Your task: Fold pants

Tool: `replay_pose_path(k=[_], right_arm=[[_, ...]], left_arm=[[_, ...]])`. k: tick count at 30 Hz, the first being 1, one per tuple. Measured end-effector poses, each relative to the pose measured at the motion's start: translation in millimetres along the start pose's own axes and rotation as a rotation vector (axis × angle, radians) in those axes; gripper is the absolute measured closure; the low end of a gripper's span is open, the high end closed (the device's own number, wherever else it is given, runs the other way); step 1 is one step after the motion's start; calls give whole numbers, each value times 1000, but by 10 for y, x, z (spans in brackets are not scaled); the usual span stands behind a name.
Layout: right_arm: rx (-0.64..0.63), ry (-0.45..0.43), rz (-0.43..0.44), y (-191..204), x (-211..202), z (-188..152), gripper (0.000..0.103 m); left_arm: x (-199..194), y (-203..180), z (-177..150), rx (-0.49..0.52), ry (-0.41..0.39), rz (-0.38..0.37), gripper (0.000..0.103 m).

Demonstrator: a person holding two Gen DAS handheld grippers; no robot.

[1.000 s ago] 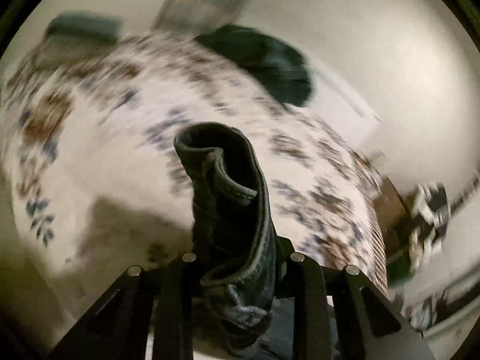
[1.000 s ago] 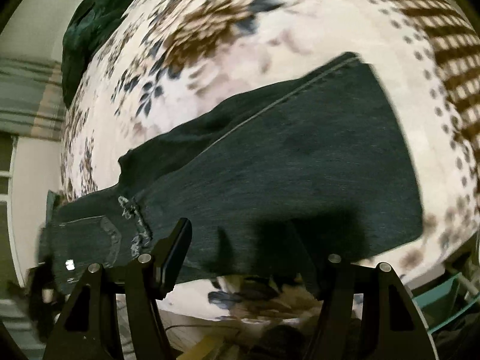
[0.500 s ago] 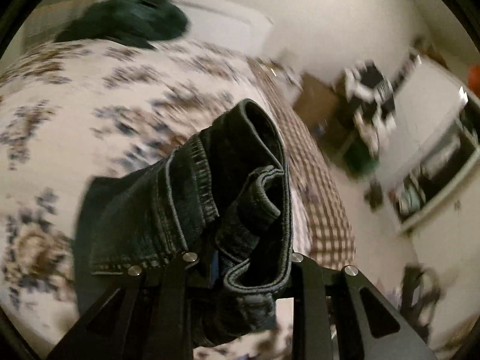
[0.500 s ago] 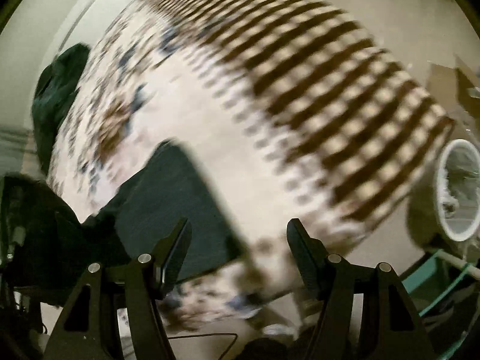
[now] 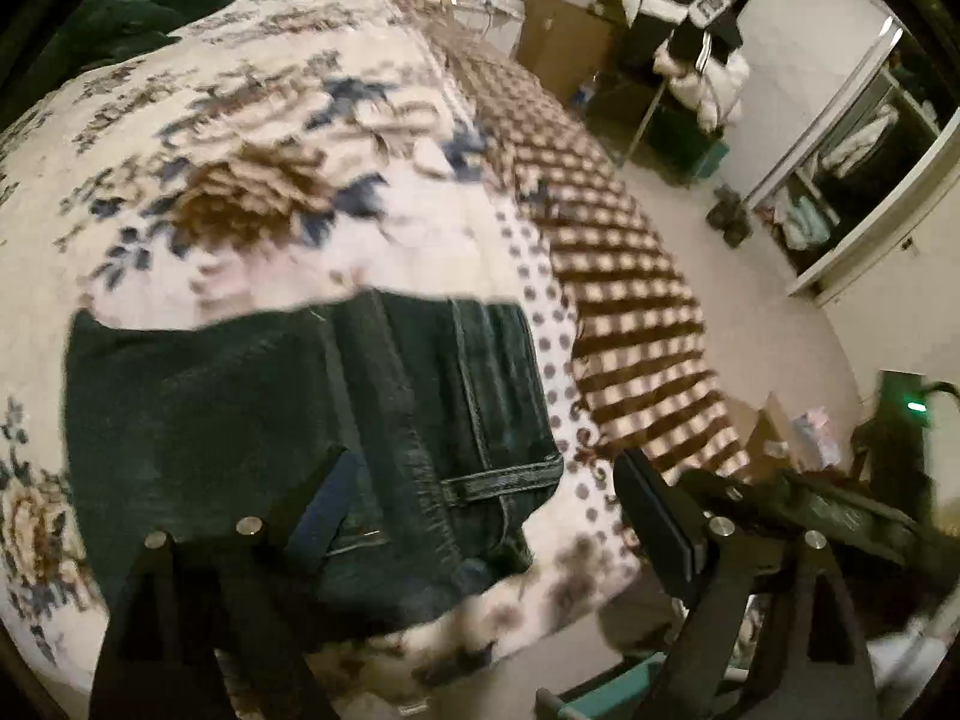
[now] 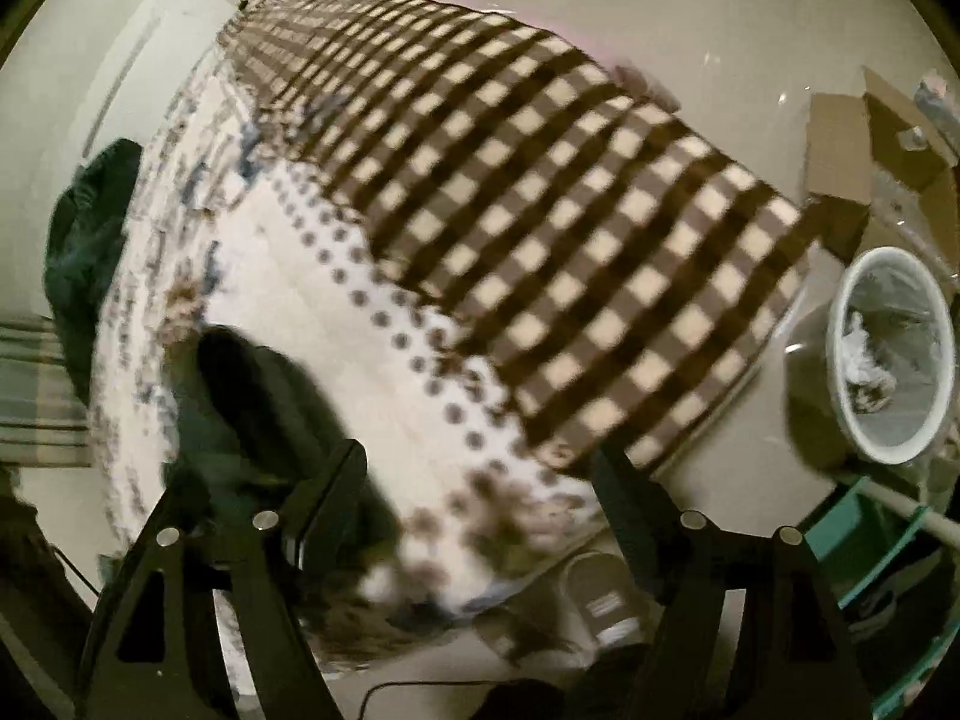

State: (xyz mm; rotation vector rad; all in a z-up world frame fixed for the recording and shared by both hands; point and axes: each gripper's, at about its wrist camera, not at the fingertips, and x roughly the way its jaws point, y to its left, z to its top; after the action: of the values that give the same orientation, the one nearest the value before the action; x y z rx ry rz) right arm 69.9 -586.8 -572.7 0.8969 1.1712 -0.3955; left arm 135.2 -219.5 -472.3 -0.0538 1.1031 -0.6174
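Note:
The dark denim pants point(image 5: 270, 420) lie folded on the flower-patterned bed cover point(image 5: 240, 150), waistband and belt loop toward the right. My left gripper point(image 5: 480, 510) is open just above their near right edge and holds nothing. In the right wrist view the pants point(image 6: 264, 408) show as a dark folded heap at the lower left of the bed. My right gripper point(image 6: 480, 498) is open and empty over the spotted cover, to the right of the pants.
A brown checked blanket point(image 6: 540, 210) covers the right part of the bed. A dark green garment point(image 5: 138, 0) lies at the bed's far corner. A white waste bin point(image 6: 894, 354) and cardboard boxes point(image 6: 870, 150) stand on the floor at right. A wardrobe point(image 5: 870, 150) is beyond.
My left gripper was shut on the bunched waistband and has carried it over, let it go and opened. The pants now lie folded. My right gripper swung right, off the pants.

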Motion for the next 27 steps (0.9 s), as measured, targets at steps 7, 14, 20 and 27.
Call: replay_pose_path(k=[7, 14, 20, 27], right_arm=[[-103, 75, 196, 786, 149, 78, 24], [-205, 113, 30, 1286, 617, 164, 31], [-222, 134, 65, 1320, 514, 71, 97], [-177, 121, 117, 1299, -100, 24, 98]], left_arm=[[-531, 1138, -75, -182, -17, 217, 16], [-245, 2137, -283, -343, 109, 326, 16], [22, 2179, -342, -389, 167, 267, 16], [6, 2042, -295, -369, 167, 219, 16]])
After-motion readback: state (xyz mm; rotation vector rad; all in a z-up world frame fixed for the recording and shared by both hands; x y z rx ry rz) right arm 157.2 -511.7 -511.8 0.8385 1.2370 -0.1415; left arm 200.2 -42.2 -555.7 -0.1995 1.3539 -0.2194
